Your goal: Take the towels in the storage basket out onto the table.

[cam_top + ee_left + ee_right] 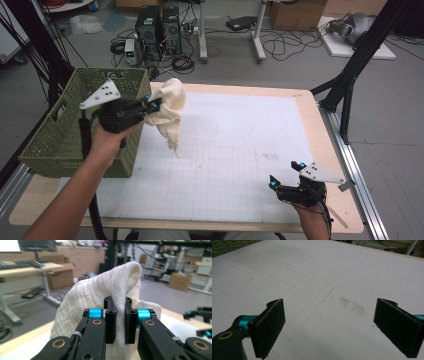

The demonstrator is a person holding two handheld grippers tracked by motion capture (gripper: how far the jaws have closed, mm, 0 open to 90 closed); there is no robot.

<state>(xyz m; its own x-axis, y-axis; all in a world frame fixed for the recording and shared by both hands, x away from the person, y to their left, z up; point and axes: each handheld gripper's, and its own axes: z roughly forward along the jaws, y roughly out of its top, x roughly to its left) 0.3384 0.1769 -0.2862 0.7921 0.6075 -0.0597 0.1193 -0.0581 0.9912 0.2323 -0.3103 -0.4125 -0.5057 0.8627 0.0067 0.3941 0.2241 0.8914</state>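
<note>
Holding the cloth (169, 112) clamped in our left gripper (152, 105), we hang it just beside the basket (65, 135). Our right gripper (286, 175) rests spread and empty, well apart from the basket. Next, likely lay it flat or drop it in. Basket contents are hidden.

The white cloth (100, 297) folds into the left gripper (120, 322), and the pinched part is hidden between the two black pads. In the left gripper view the cloth runs off the bottom edge. The room behind it is blurry.

In the high view the left hand (107, 137) covers part of the green basket (60, 135). The inside of the basket is hard to see.

The right gripper (329, 327) has its jaws cut off at the bottom and right edges in its own view. A dark smudge (352, 305) on the white mat (332, 272) is too faint to tell what it is.
</note>
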